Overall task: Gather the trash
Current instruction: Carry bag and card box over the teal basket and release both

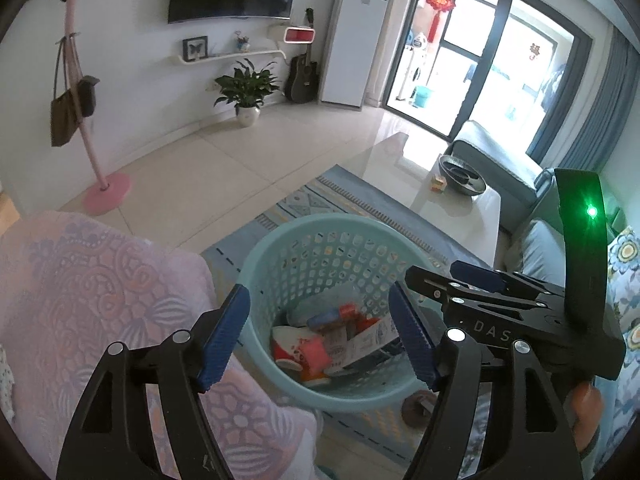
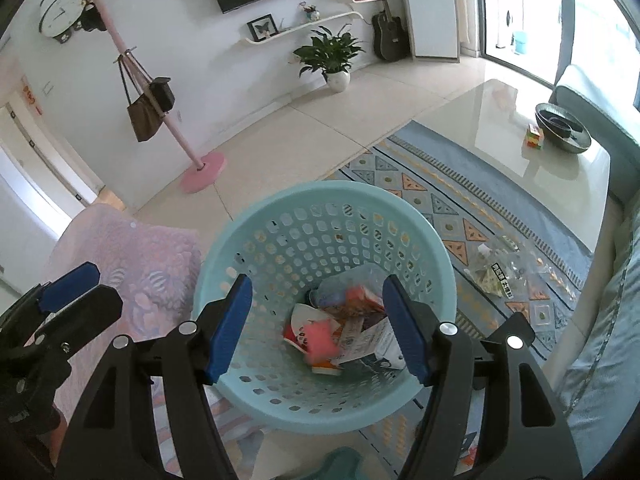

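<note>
Trash (image 2: 500, 272) on rug, right of basket (image 2: 256, 208) | your right gripper (image 2: 316, 324) nearer | both grippers (image 1: 320, 332) open, empty.

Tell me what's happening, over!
Both tools open, empty, above turquoise basket. Trash inside it. Clear plastic bag on rug, uncollected. Nothing blocking.

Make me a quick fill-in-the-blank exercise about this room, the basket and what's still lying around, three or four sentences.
1. The trash lies inside a light blue ____ with holes in its wall.
2. A clear plastic bag is left on the patterned ____.
3. Neither the left tool nor the right tool holds anything; both are ____.
4. Two bags hang from the pink ____.

Missing words: basket; rug; open; coat stand
</note>
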The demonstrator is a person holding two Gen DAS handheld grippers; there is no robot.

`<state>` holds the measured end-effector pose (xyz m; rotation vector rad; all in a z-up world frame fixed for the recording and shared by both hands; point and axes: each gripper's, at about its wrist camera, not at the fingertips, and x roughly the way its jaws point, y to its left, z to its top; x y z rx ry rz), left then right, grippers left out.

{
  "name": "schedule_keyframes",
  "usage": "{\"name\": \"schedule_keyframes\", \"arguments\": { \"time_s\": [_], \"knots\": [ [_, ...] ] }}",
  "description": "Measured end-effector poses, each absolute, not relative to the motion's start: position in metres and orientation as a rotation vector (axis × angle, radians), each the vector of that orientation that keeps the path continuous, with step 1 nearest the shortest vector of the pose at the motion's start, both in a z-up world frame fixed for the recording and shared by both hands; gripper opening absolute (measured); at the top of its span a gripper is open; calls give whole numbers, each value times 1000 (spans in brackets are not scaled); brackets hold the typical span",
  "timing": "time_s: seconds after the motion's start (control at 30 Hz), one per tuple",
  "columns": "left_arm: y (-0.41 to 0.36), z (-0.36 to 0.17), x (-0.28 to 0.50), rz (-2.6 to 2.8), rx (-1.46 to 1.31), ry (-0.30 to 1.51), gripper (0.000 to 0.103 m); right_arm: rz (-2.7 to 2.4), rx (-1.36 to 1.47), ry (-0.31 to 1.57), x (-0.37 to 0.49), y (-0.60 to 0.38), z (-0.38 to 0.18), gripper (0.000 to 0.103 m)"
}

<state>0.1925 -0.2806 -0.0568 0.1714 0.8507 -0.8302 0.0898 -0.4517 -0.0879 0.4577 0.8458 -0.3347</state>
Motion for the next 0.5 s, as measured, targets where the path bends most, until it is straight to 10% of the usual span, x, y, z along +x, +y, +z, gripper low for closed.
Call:
{"name": "schedule_keyframes", "arguments": {
  "time_s": [0.5],
  "knots": [
    [-177, -21, 191, -715, 64, 752, 70, -174, 293, 749, 108, -360, -33, 64]
  ]
}}
